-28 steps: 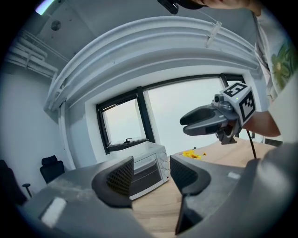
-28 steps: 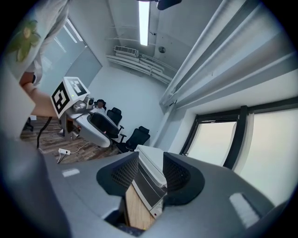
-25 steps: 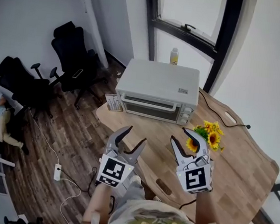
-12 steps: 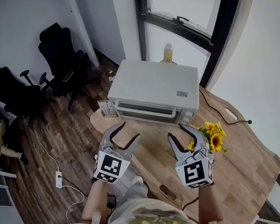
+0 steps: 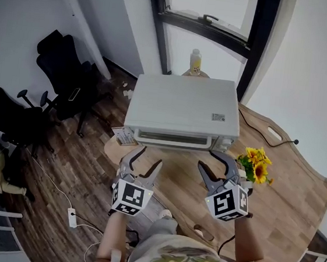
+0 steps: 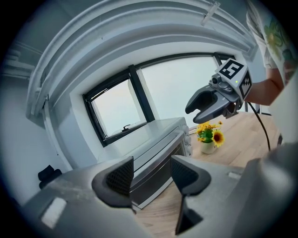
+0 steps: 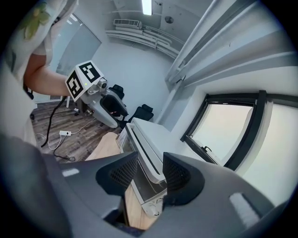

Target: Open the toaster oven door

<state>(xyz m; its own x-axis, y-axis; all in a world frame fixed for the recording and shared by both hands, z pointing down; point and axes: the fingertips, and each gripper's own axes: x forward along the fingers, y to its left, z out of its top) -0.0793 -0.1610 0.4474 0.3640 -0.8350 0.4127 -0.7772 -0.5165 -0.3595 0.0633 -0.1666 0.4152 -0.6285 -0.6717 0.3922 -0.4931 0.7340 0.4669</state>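
Observation:
The white toaster oven (image 5: 181, 107) stands at the back of the wooden table (image 5: 284, 200), its glass door (image 5: 171, 138) shut with a bar handle along the door's top. Both grippers hover just in front of the door without touching it. My left gripper (image 5: 149, 157) is open and empty, facing the door's left half. My right gripper (image 5: 212, 160) faces the right half; its jaws are opening with nothing between them. The left gripper view shows the oven (image 6: 158, 148) past its open jaws (image 6: 150, 174). The right gripper view shows the oven (image 7: 144, 144) past its jaws (image 7: 150, 174).
A small vase of sunflowers (image 5: 255, 163) stands right of the oven. A card stand (image 5: 123, 136) sits at the oven's left corner. A bottle (image 5: 195, 62) is on the sill behind. A cable (image 5: 268, 139) crosses the table. Office chairs (image 5: 59, 68) stand on the floor to the left.
Both grippers have moved forward, closer to the oven's front. The head view has shifted over the oven, so its top now fills more of the frame.

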